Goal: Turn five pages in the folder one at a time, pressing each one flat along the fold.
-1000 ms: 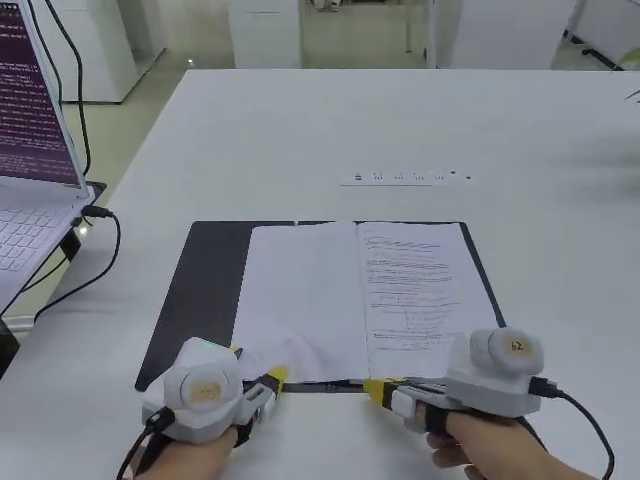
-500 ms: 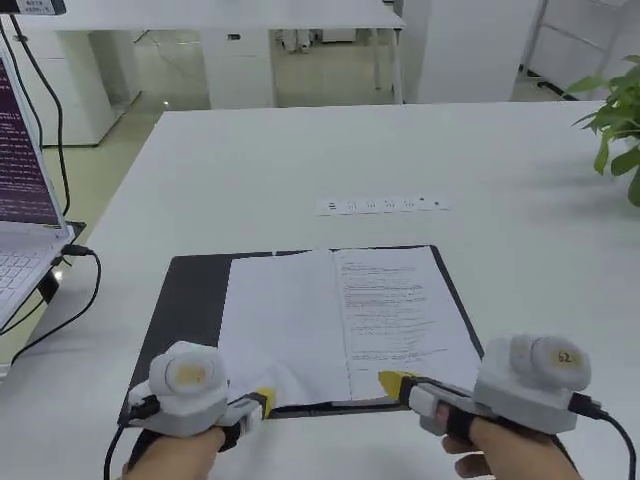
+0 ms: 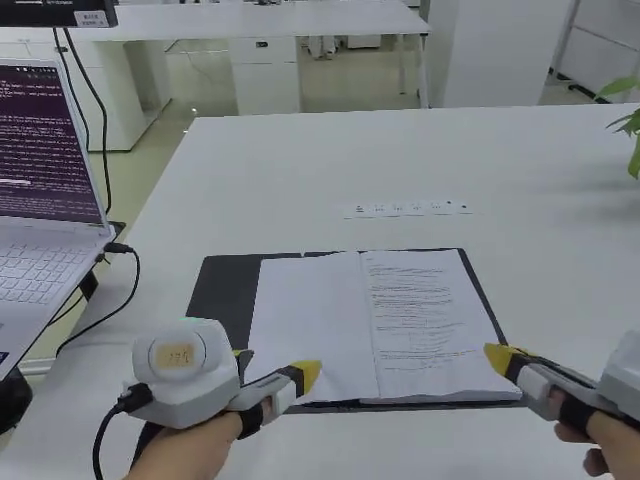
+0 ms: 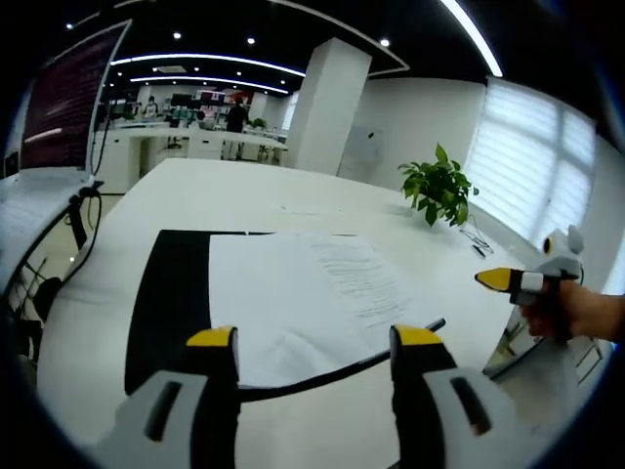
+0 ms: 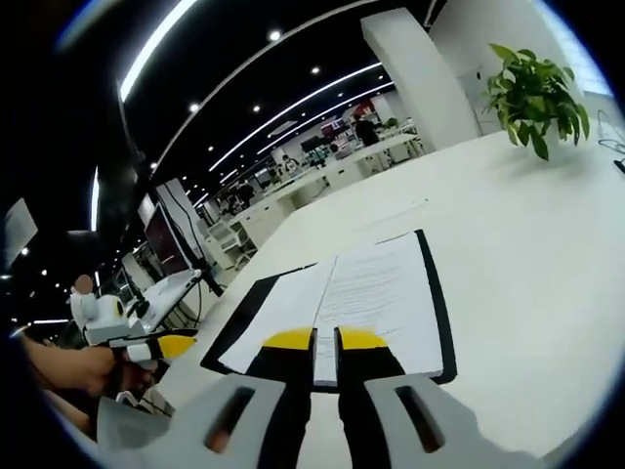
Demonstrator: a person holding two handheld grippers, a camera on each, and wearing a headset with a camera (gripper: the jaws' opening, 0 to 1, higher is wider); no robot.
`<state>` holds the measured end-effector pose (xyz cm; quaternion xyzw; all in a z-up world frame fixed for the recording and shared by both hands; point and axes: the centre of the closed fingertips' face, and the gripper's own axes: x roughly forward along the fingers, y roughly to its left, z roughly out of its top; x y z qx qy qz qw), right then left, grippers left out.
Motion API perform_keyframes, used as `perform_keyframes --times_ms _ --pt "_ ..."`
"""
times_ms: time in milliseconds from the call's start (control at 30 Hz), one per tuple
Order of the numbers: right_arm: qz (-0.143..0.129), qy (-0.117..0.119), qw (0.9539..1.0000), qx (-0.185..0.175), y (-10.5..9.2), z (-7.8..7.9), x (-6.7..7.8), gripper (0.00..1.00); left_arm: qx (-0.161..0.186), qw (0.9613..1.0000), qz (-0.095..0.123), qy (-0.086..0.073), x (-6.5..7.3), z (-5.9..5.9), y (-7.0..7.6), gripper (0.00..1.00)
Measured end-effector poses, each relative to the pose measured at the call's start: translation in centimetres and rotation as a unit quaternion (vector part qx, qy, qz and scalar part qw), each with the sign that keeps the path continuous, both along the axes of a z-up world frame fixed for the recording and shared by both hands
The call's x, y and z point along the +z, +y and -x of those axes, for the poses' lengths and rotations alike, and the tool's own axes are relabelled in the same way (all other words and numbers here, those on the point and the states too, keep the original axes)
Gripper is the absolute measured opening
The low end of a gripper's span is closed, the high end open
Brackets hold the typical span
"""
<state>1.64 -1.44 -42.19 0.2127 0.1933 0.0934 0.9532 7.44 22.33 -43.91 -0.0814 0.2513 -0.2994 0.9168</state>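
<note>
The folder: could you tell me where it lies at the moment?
In the head view, the folder lies open, low in the middle, on the white table, to the right of the laptop.

Bright, even indoor light falls on the wide white counter point(image 3: 300, 160), leaving only faint, soft shadows. In both gripper views, long white ceiling light strips point(image 4: 474, 39) glow against a dark ceiling, and straight lines bow toward the edges. Daylight washes out the pale slatted window blinds point(image 4: 532, 147). Print on the white paper page point(image 3: 420, 310) is too blurred to read.
</note>
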Motion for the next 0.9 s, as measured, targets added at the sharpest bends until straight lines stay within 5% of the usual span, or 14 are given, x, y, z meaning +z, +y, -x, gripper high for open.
perform_keyframes --times_ms 167,333,433,633,767,900 --pt "0.020 -0.010 0.9997 -0.008 -1.3 0.0 0.6 0.20 0.001 0.9999 -0.007 -0.015 1.5 0.7 0.4 0.75" --pt "0.039 -0.019 0.9990 -0.008 -1.6 0.4 1.5 0.40 0.003 0.9983 -0.027 -0.053 2.8 1.1 1.3 0.84" --pt "0.056 -0.024 0.9981 0.001 -1.5 0.5 1.8 0.49 0.003 0.9981 -0.027 -0.056 3.2 1.3 1.5 0.91" --pt "0.110 -0.039 0.9931 0.010 -2.2 0.4 1.9 0.87 -0.005 0.9964 -0.038 -0.076 3.9 2.0 2.3 0.99" --pt "0.118 -0.049 0.9918 0.009 -2.2 0.4 2.4 1.00 -0.001 0.9973 -0.028 -0.068 4.2 2.2 2.8 0.99" --pt "0.114 -0.046 0.9923 0.010 -2.6 0.4 2.7 1.00 0.011 0.9976 -0.024 -0.064 4.5 2.4 3.7 0.99"
